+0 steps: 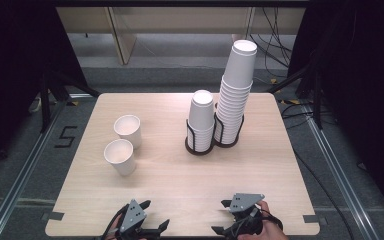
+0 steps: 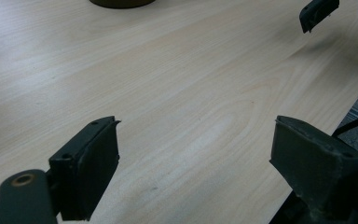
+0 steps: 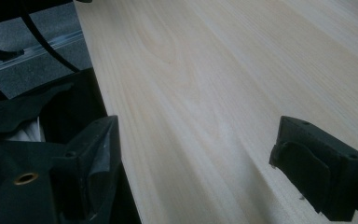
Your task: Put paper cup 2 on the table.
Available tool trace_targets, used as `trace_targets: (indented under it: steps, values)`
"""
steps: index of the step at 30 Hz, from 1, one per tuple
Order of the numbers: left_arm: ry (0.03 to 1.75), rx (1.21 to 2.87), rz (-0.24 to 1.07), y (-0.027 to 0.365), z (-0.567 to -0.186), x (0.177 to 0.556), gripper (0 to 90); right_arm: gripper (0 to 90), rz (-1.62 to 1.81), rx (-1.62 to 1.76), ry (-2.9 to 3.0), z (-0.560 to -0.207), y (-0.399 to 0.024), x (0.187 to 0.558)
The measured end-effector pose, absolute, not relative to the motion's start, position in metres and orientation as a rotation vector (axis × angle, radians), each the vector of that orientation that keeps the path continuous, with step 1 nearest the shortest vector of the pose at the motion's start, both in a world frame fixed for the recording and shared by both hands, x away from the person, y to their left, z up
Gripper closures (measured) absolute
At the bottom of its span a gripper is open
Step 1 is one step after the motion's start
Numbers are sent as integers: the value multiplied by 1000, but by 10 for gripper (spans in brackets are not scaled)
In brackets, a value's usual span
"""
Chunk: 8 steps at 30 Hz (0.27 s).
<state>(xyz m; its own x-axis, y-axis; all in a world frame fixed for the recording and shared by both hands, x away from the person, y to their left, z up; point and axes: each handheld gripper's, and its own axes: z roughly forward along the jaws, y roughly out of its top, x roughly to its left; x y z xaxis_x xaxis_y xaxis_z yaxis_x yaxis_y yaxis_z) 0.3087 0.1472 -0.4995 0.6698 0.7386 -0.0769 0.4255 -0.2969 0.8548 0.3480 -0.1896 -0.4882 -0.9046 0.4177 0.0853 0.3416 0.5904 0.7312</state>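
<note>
- My left claw (image 1: 154,214) is released at the near edge of the table (image 1: 180,175). In the left gripper view its jaws stand apart over bare wood with nothing between them.
- My right claw (image 1: 221,218) is released too, near the near right edge. In the right gripper view its jaws are spread over the table's edge and hold nothing.
- The things to work on are the paper cups. Two loose ones stand upright and mouth up on the left half of the table: the near cup (image 1: 120,156) and, just behind it, the far cup (image 1: 128,130). Both are well apart from my claws.
- I judge these cups to be very light, thin-walled and easy to crush or tip. I would pinch one gently across the rim or over one wall, high up, with only a light squeeze.
- Both loose cups look empty.
- To the right of centre two black wire holders stand side by side, touching or nearly so. The left holder (image 1: 192,134) carries a short stack (image 1: 201,117) of upturned cups. The right holder (image 1: 228,142) carries a tall stack (image 1: 236,95), which leans slightly and could topple if I nudge it.
</note>
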Motion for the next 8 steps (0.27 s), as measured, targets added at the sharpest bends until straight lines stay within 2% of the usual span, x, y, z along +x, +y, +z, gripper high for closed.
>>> trace_targets:
  steps: [8]
  values:
    - [930, 1945, 411, 148, -502, 312, 147, 158, 1218, 652, 2715, -488, -191, 349]
